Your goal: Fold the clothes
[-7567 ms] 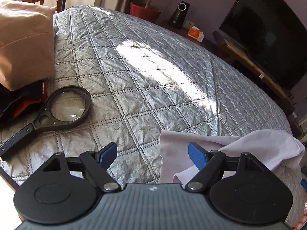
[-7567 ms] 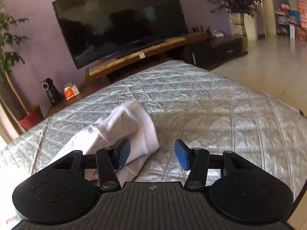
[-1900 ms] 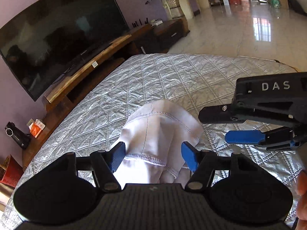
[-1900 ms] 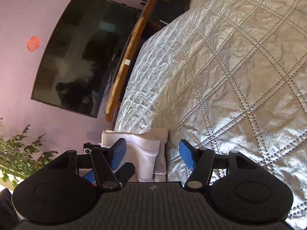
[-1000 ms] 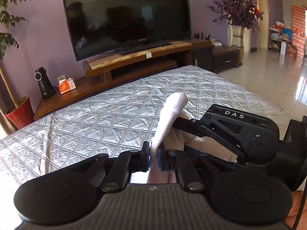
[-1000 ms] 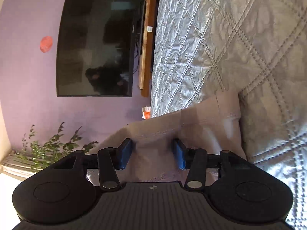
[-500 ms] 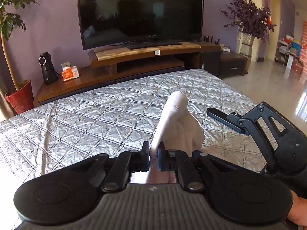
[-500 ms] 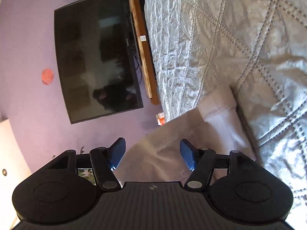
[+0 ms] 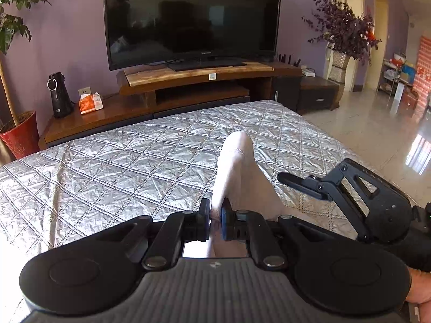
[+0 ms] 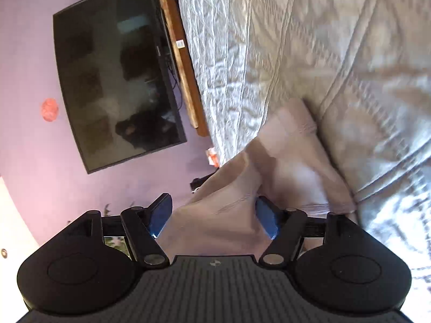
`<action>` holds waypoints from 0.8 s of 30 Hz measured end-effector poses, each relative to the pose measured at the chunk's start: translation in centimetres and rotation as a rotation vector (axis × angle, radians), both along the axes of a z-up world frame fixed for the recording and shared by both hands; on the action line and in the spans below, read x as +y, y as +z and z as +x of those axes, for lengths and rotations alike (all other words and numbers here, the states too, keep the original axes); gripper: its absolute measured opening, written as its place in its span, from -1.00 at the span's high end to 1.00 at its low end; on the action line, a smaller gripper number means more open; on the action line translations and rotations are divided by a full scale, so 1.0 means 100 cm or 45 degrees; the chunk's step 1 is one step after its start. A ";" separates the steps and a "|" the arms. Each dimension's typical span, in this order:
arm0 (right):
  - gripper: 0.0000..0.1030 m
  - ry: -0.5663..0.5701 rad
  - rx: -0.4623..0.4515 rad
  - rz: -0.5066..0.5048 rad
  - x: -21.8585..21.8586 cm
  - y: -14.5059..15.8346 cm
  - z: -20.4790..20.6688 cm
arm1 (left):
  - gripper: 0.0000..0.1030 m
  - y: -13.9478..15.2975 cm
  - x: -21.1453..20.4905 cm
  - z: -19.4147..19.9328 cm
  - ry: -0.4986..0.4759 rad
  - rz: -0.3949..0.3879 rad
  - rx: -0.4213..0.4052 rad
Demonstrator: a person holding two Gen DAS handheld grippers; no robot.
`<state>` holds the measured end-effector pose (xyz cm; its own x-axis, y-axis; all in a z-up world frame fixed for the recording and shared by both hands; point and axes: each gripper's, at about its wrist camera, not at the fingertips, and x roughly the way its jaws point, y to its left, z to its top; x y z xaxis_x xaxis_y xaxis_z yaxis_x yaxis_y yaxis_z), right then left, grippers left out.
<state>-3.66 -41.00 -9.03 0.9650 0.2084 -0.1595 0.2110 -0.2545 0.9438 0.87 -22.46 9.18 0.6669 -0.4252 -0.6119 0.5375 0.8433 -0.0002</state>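
Observation:
A pale lilac-white garment point(image 9: 237, 167) stands bunched up off the silver quilted bed point(image 9: 121, 167). My left gripper point(image 9: 215, 216) is shut on a fold at the garment's near end, and cloth hangs under the pads. In the right wrist view, rolled on its side, my right gripper point(image 10: 214, 211) is open. A hemmed fold of the garment point(image 10: 285, 167) lies loosely between its blue pads point(image 10: 161, 215), and neither pad presses on it. The right gripper's black body point(image 9: 371, 210) sits just right of the garment, with a hand behind it.
Beyond the bed's far edge are a wooden TV stand point(image 9: 202, 80) and a large dark TV point(image 9: 188, 18). A red plant pot point(image 9: 21, 134) stands far left. Shiny tiled floor point(image 9: 377, 134) lies past the bed's right edge.
The right gripper's jaws have spread off the cloth that they were pressing a second ago, and the gripper has rolled. The left gripper still pinches the raised garment.

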 end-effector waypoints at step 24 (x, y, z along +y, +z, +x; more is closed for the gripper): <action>0.75 0.272 0.137 -0.859 -0.007 0.061 0.019 | 0.85 -0.017 -0.009 -0.023 -0.080 0.021 -0.020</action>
<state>-1.80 -41.68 -2.90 0.8858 0.2132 -0.4122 0.2918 0.4348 0.8519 -1.46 -23.37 7.44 0.6486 -0.4566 -0.6089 0.5894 0.8075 0.0223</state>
